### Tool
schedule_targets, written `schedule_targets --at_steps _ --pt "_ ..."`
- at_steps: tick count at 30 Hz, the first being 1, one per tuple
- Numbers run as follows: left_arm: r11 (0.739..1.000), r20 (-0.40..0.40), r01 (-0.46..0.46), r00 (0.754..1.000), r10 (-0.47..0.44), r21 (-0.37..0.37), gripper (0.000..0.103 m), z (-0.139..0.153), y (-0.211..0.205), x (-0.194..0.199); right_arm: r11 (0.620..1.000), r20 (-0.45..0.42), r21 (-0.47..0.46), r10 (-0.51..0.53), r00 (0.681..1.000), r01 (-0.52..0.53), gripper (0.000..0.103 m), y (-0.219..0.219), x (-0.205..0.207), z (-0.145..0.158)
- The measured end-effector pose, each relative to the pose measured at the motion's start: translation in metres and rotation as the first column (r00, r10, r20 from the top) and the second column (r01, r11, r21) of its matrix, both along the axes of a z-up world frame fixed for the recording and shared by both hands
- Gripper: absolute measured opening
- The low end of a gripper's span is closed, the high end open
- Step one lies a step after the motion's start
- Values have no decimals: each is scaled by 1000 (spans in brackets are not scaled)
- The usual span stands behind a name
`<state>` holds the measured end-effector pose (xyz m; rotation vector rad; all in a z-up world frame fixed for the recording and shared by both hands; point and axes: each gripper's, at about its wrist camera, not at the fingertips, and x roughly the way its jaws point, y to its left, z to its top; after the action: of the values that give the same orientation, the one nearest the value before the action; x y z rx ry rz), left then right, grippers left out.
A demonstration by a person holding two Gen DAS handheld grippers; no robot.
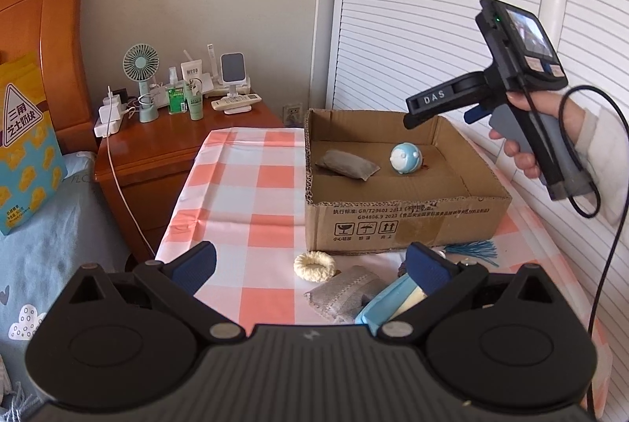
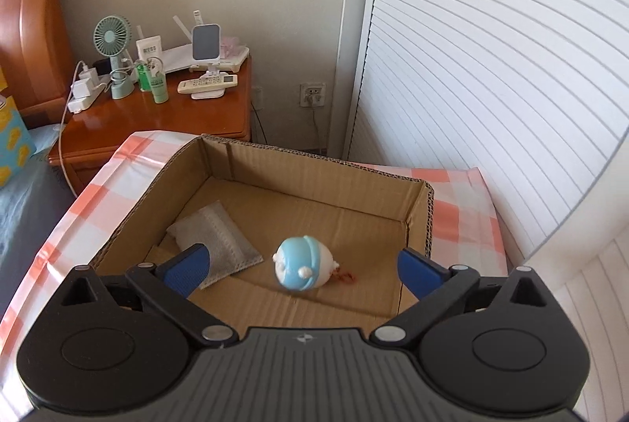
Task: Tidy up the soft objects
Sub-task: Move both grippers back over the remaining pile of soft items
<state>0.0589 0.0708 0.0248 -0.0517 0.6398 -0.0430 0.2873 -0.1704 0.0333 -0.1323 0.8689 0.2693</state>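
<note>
An open cardboard box [image 1: 393,221] [image 2: 416,194] stands on the pink checked tablecloth [image 1: 251,186]. Inside lie a grey fabric pouch [image 1: 348,165] [image 2: 224,237] and a blue-and-white round plush toy [image 1: 406,158] [image 2: 302,264]. In front of the box lie a cream knitted ring [image 1: 314,266], a second grey pouch [image 1: 342,294], a light blue and cream soft item [image 1: 389,302] and a teal tassel [image 1: 475,251]. My left gripper [image 1: 310,266] is open and empty, low over these loose items. My right gripper [image 2: 302,270] is open and empty above the box; it also shows in the left wrist view [image 1: 432,111].
A wooden nightstand [image 1: 157,146] [image 2: 165,115] behind the table carries a small fan [image 1: 141,68], bottles, a remote and chargers with a trailing white cable. A bed with a wooden headboard [image 1: 39,28] lies left. White louvred doors [image 2: 491,68] stand right.
</note>
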Motion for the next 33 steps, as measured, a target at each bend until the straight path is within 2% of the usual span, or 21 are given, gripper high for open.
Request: schedule_targets --at_steps 7,13,18,24,33 --pt "999 17 5 1000 -4 -45 102 1 -1 -19 998 48 -12 57 997 -57 103 -6 -64 20" --pt "1000 26 7 1000 -7 0 102 -1 -6 -28 996 71 11 85 994 -86 103 -17 -126 25" --pt "1000 32 -7 999 6 28 102 -5 -3 -32 995 63 24 99 993 -101 103 -22 -171 16" --pt "998 32 -29 999 27 63 102 -12 -1 -37 991 32 28 130 991 -131 103 -14 -207 -4" --pt "998 34 -44 999 43 49 102 -19 17 -40 959 3 -2 285 959 -285 103 29 -237 -22"
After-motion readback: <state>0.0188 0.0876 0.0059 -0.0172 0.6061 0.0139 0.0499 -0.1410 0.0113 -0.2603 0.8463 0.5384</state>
